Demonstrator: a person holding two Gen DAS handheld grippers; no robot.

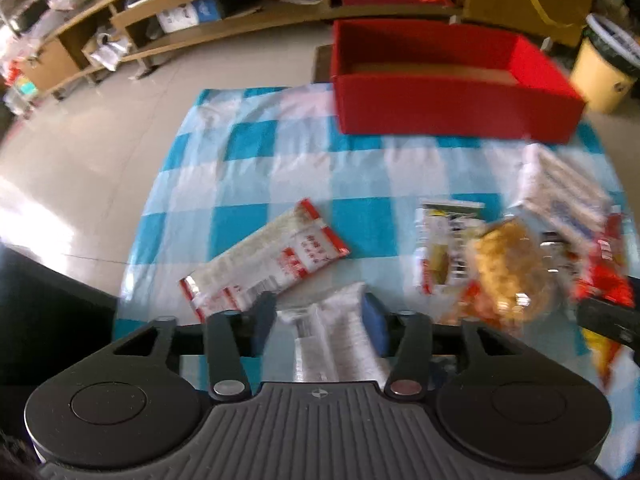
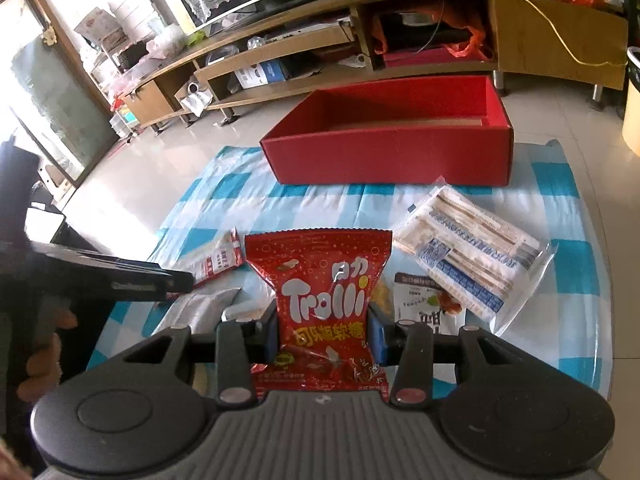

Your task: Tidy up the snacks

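Observation:
An open red box (image 1: 452, 108) (image 2: 392, 152) stands at the far end of a blue-and-white checked cloth (image 1: 256, 148) (image 2: 224, 184). My left gripper (image 1: 320, 320) is low over the cloth with its fingers around a silvery white packet (image 1: 336, 340); the grip is blurred. A red-and-white packet (image 1: 264, 260) lies just ahead to the left. My right gripper (image 2: 322, 328) is shut on a red Trolli candy bag (image 2: 320, 300), held upright above the cloth. A clear pack of wafer sticks (image 2: 468, 256) (image 1: 560, 188) lies to the right.
A round biscuit pack (image 1: 512, 268) and a white-and-black pouch (image 1: 444, 248) (image 2: 424, 300) lie mid-right. The left gripper (image 2: 120, 276) shows as a black bar in the right view. A wooden TV bench (image 2: 360, 40) and a yellow bin (image 1: 600, 72) stand behind on tiled floor.

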